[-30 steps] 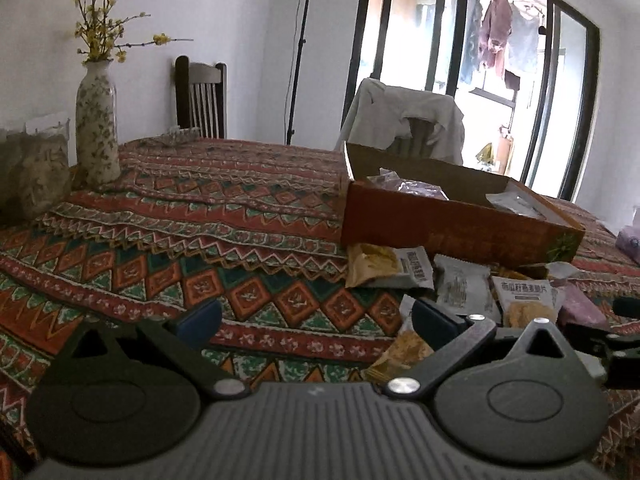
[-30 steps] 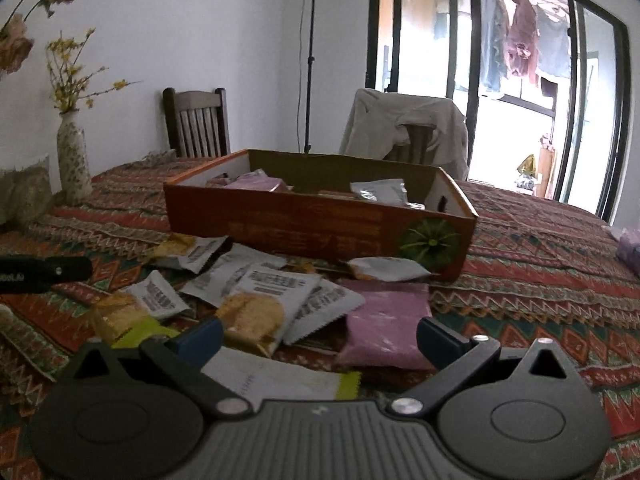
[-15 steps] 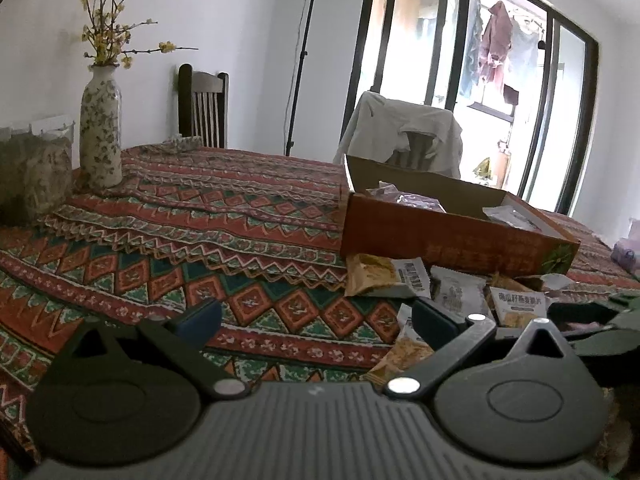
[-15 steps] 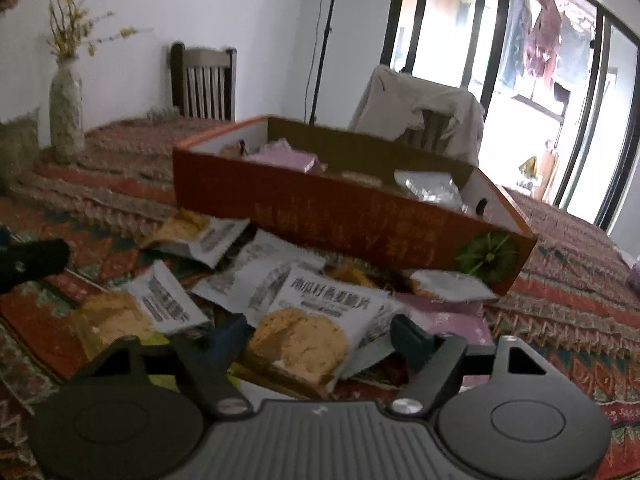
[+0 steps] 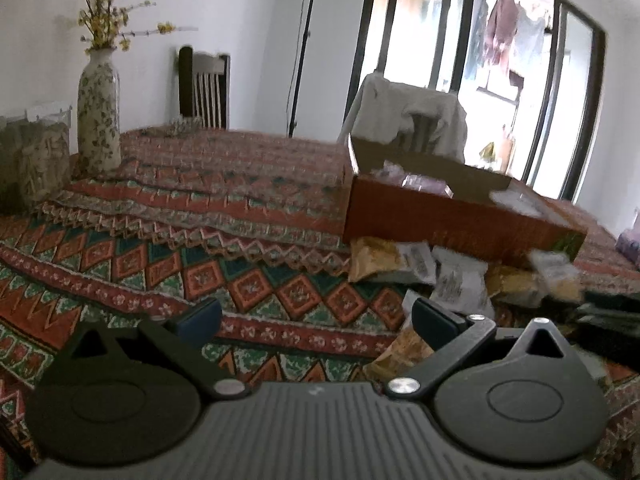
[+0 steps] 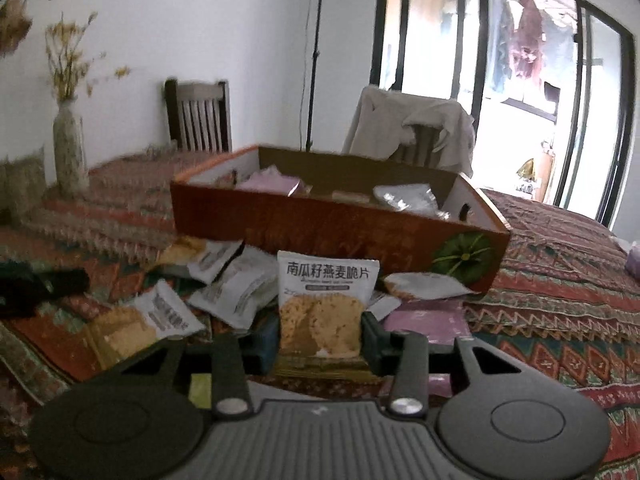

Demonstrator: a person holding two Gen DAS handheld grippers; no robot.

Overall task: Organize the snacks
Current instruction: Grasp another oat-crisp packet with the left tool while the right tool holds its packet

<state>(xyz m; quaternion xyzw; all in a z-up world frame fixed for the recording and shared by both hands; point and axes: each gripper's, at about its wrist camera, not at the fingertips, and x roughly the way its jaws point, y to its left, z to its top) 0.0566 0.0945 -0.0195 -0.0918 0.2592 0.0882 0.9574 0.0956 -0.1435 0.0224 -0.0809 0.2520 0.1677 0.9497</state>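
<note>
The right gripper (image 6: 320, 334) is clamped on a white snack packet (image 6: 325, 304) printed with dark Chinese characters and a picture of golden crisps; the packet stands upright between the two fingers, held by its lower edges. Behind it sits an orange cardboard box (image 6: 320, 230), open at the top, with a green pumpkin mark on its near right corner. A pink packet (image 6: 272, 182) and a silvery packet (image 6: 404, 196) lie inside the box.

More white packets (image 6: 232, 284) are scattered on the patterned tablecloth (image 6: 560, 280), pressed up against the box's front wall and spreading to the left. A flat pink pouch (image 6: 424, 318) lies just right of the held packet.

The left gripper (image 5: 316, 320) has its fingers spread wide with nothing between them, hovering over bare tablecloth left of the pile (the image is blurred here). A yellow packet (image 5: 376, 252) lies at the box's near left corner (image 5: 352, 208). Left of the box the cloth runs open to a floral vase (image 5: 99, 116) near the far left edge, beside a clear container (image 5: 34, 164). Two chairs (image 6: 200, 116) stand past the table's far edge, one draped with pale cloth.
</note>
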